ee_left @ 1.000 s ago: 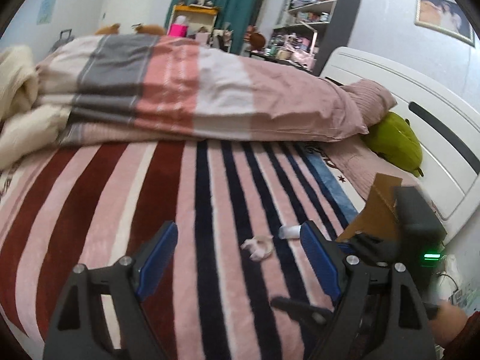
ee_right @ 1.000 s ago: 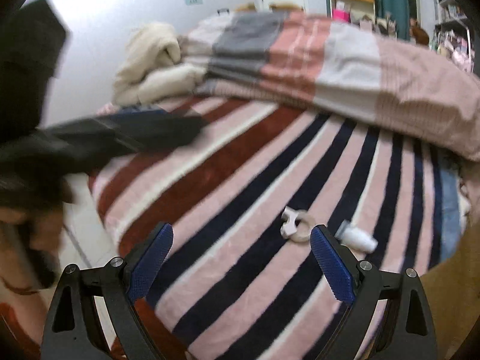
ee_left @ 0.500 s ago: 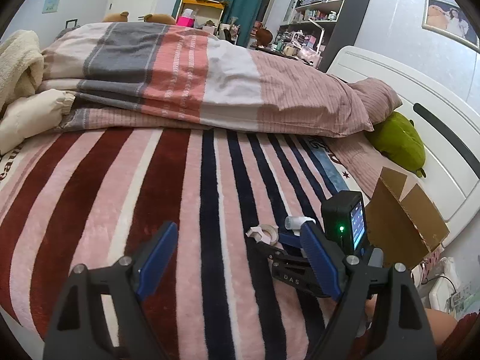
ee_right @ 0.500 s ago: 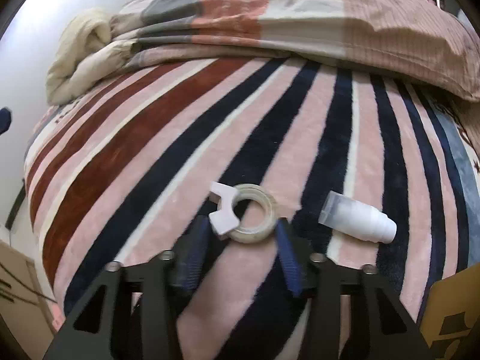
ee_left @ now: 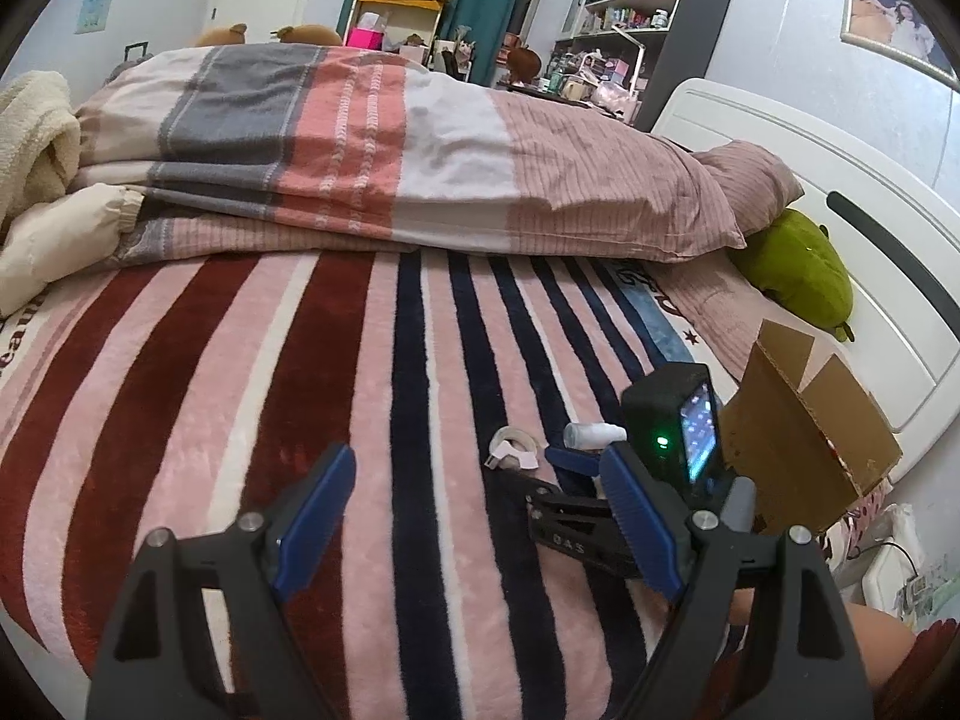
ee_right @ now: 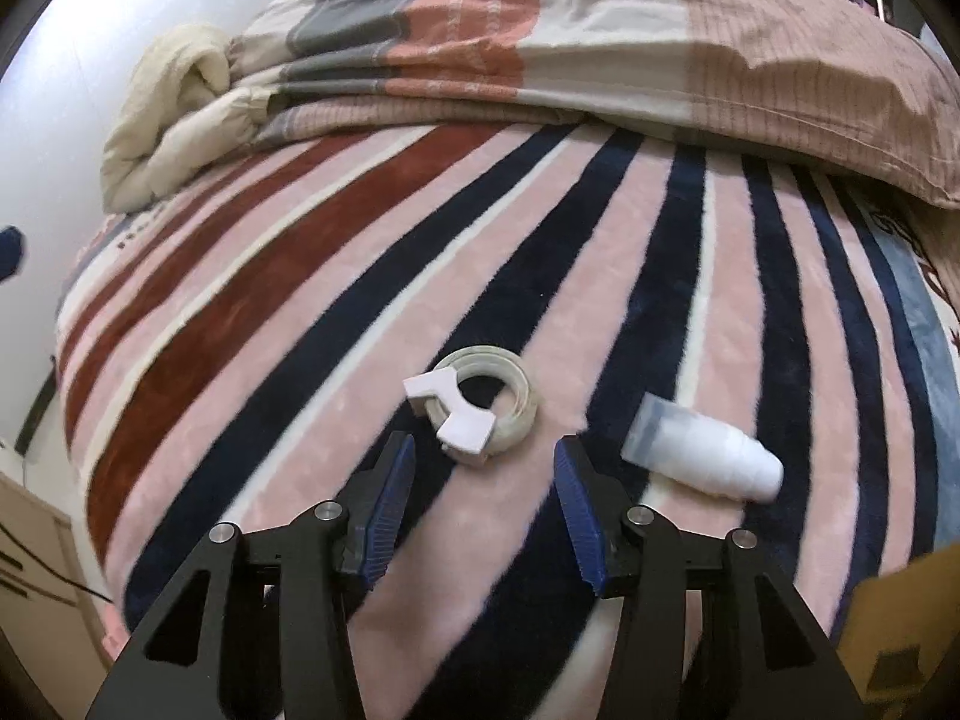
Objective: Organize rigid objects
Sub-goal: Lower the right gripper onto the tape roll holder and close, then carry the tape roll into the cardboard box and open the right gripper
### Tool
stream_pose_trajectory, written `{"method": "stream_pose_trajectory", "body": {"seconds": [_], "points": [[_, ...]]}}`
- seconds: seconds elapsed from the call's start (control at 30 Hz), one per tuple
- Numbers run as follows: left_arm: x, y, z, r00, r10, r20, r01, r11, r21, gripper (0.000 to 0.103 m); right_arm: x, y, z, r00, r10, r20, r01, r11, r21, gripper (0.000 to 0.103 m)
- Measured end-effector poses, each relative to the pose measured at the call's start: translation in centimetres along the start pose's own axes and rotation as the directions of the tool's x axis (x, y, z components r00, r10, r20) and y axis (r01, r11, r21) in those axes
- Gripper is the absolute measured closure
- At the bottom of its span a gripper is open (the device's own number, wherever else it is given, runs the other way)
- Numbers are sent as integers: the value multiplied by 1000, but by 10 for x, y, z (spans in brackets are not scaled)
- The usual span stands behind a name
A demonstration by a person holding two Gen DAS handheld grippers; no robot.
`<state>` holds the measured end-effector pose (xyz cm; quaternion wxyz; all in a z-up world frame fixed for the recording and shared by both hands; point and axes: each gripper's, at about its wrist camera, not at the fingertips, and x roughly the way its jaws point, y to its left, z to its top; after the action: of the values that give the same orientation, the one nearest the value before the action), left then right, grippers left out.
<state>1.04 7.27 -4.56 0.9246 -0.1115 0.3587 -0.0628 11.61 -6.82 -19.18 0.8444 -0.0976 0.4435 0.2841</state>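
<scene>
Holding the left claw (ee_left: 474,516) wide open w/ nothing in it, low over the striped blanket (ee_left: 252,396) on the bed, well left of the work. Right claw (ee_right: 483,483) sits just short of the tape roll (ee_right: 480,408); its jaws have just been closing, then eased apart a bit, and are open now w/ only blanket between the pads. Roll lies flat, white dispenser tab toward me. Small white bottle (ee_right: 702,456) lies on its side just right of it, cardboard box (ee_left: 804,450) at far right by the bed edge. Risks, imo: pads dig into plush pile and snag fabric; a closing jaw nudges the roll away; right jaw bumps the bottle and it rolls.
</scene>
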Motion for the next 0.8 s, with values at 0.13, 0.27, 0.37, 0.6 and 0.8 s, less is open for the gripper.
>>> {"method": "stream_pose_trajectory", "body": {"seconds": [0.13,0.27,0.37,0.6,0.8], "points": [[-2,3,0,1000,8,1,-8,1000,-3,22,10,-4,6,1000,-4,9,4,1000,18,60],[-1,1,0,1000,6,-3,-6,1000,-2,22,5,-4,5,1000,1,31,-1,1000,-1,68],[1,-3,0,1000,-2,-12,2,1000,8,22,-4,-2,2,999,-7,48,8,1000,-22,68],[13,-24,0,995,-79,-52,81,996,36,22,-64,20,-2,993,38,116,-27,995,-93,68],[21,-65,7,980,-186,-72,192,977,96,25,-139,39,-4,976,63,209,-26,984,-178,68]]}}
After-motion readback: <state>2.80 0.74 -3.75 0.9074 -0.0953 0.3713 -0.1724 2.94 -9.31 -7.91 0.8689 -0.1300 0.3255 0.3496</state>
